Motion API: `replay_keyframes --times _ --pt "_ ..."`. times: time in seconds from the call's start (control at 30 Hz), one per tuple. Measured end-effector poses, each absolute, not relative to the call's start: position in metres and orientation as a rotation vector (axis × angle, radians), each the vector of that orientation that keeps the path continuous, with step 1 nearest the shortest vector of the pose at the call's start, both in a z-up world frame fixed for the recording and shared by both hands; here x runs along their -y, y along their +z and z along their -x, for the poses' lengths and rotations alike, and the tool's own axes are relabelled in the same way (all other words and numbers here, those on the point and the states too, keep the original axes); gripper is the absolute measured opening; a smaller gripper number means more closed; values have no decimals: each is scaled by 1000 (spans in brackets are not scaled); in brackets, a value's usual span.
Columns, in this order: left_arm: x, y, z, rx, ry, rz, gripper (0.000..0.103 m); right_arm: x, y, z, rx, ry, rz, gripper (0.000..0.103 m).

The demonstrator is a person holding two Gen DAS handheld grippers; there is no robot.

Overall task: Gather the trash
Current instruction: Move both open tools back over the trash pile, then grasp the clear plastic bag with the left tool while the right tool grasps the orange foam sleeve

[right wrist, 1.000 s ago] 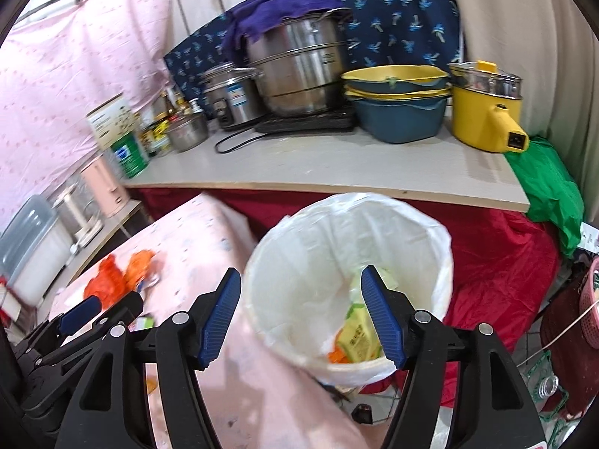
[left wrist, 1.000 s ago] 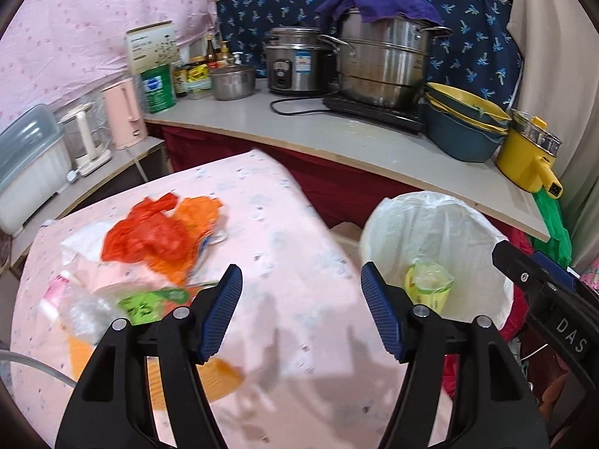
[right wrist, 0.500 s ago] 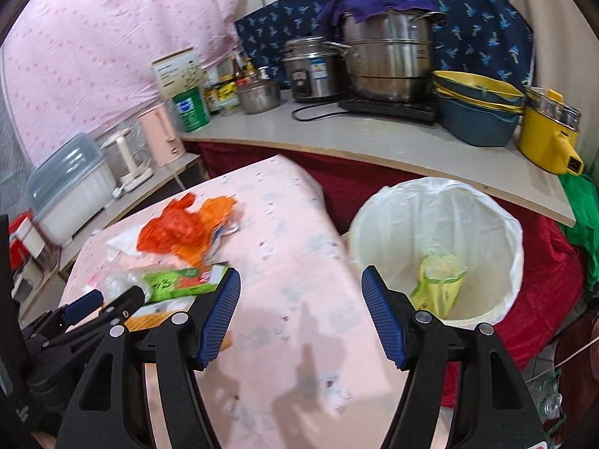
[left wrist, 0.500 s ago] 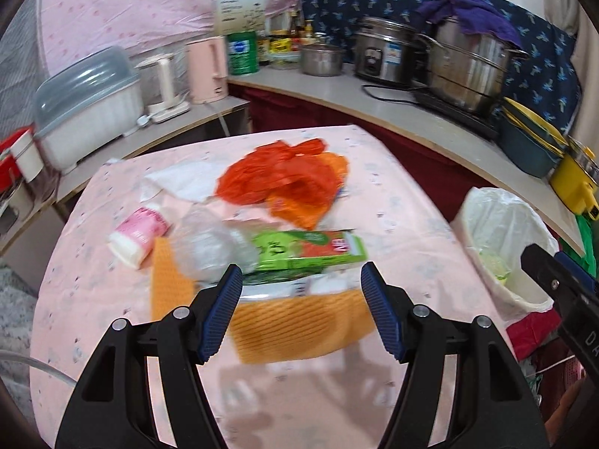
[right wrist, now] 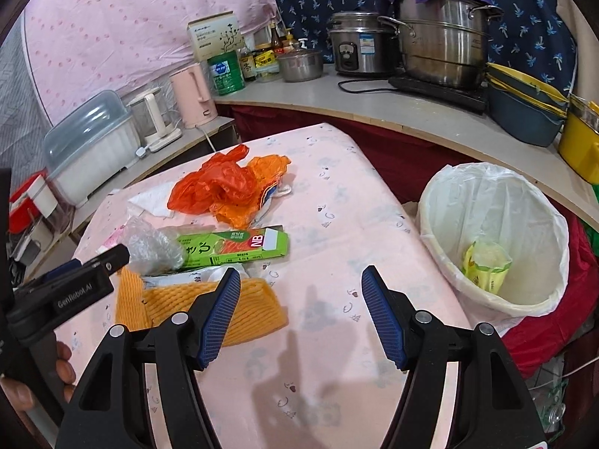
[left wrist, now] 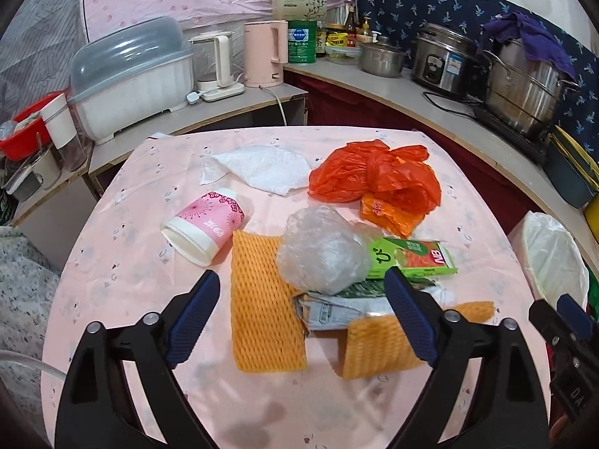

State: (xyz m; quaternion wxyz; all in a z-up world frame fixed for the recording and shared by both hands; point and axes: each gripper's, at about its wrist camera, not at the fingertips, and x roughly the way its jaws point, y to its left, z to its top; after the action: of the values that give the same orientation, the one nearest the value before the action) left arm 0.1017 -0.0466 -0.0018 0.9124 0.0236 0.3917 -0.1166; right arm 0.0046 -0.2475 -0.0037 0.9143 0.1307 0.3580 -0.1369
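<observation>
opening left tongs (left wrist: pixel 301 312) hover empty above orange foam net (left wrist: pixel 262 307); right tongs (right wrist: pixel 301 308) released.

My fingers (left wrist: pixel 194 316) have blue ribbed rubber-like pads on matt black plastic arms. The desk (left wrist: pixel 123 262) is covered with a smooth pink cloth with small prints. On it lies an orange foam net (left wrist: pixel 262 314), rough and meshed, a crinkled clear plastic bag (left wrist: pixel 322 249), a glossy orange plastic bag (left wrist: pixel 378 176), a green carton (left wrist: pixel 411 258) of shiny printed cardboard and a pink paper cup (left wrist: pixel 206 224). On the right, the bin (right wrist: pixel 498 232) is lined with thin white plastic. Far behind, the big pot (right wrist: pixel 441 41) is polished metal.
</observation>
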Motion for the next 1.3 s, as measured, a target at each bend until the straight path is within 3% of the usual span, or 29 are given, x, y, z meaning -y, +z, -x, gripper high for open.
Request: replay_keyframes --times 0.37,0.53,0.63,0.7,1.13,1.2,1.3 --pt "65 -22 -146 -881 -259 -27 84 250 -25 -26 -789 -272 -286 65" --pt "67 -34 -153 -927 -284 -17 48 248 -31 -32 -804 -257 -289 65" --pt "66 -33 -150 -921 -293 -16 34 244 -33 -33 -807 -246 -287 65" --pt "66 -30 -147 -913 -297 -18 30 242 -33 -33 -807 -239 -284 65" --pt "68 -12 -115 -864 -330 -30 26 235 -45 -35 -821 -188 -299 64" --pt "70 -10 -110 -858 -336 -35 26 233 -47 -36 -827 -179 -296 54" --pt "73 -7 -106 -853 -345 -37 26 232 -50 -35 -843 -159 -296 22"
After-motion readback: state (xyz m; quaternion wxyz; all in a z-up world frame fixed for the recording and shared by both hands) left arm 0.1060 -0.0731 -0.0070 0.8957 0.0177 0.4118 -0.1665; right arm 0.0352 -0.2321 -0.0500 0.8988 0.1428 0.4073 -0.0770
